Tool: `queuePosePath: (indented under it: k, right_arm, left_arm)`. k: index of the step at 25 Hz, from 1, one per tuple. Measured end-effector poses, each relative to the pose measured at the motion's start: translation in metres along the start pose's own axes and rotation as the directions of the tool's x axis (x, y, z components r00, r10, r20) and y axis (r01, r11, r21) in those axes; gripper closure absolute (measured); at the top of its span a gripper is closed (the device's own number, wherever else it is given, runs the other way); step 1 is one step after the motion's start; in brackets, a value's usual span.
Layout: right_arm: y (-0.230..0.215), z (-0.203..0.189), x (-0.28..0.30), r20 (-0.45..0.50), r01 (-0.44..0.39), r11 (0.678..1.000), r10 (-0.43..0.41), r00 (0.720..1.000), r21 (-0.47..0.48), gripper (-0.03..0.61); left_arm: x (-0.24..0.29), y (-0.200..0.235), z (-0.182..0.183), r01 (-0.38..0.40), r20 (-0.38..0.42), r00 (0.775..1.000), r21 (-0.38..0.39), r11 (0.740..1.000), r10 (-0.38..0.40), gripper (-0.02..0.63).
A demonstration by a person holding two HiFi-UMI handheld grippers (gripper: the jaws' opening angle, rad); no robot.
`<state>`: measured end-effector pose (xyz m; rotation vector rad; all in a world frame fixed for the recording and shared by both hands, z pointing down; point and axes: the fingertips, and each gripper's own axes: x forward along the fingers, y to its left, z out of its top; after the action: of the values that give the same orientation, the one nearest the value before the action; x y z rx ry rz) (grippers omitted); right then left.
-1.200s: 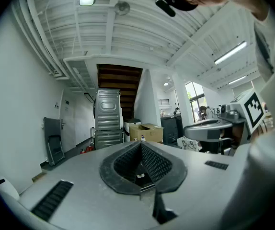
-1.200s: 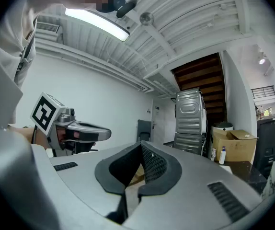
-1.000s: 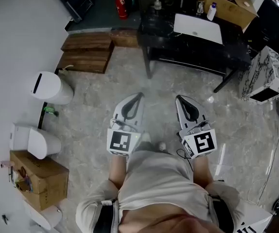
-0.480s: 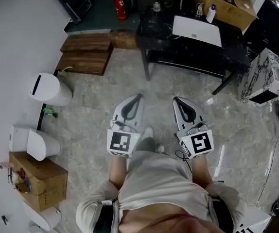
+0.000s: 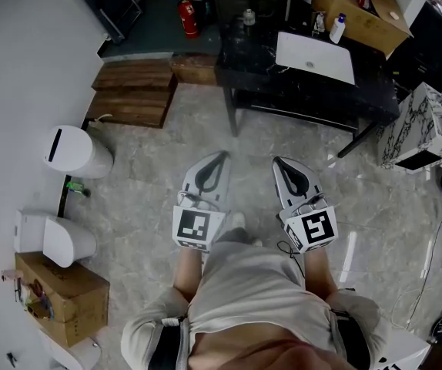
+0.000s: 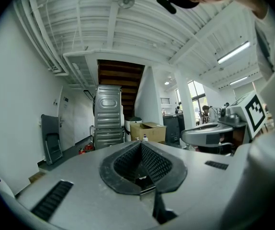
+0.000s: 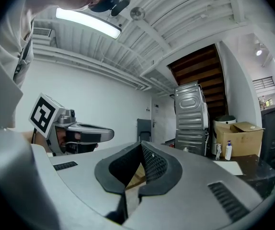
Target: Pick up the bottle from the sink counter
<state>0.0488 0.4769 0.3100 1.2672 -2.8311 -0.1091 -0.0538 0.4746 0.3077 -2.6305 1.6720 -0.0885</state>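
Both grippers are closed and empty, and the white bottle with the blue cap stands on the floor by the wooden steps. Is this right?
Not quite. The bottle stands on the dark counter, beside the white sink, as the head view shows. The left gripper and right gripper are closed and empty.

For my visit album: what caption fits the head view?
A person, left tool and right tool shut and empty, faces the dark sink counter where the white bottle stands.

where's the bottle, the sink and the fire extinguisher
bottle (image 5: 336, 29), head view, white body
sink (image 5: 333, 58), head view, bare white basin
fire extinguisher (image 5: 187, 18), head view, red cylinder
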Motion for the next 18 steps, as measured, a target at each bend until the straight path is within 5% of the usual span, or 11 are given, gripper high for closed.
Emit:
queuePosePath:
  k: [18]
  right_arm:
    - [-0.018,-0.002,0.076,-0.026,0.07,0.998,-0.07,0.997,-0.003,0.581]
  left_arm:
    - [0.054,0.068,-0.002,0.059,0.006,0.998,-0.001,0.998,-0.059,0.611]
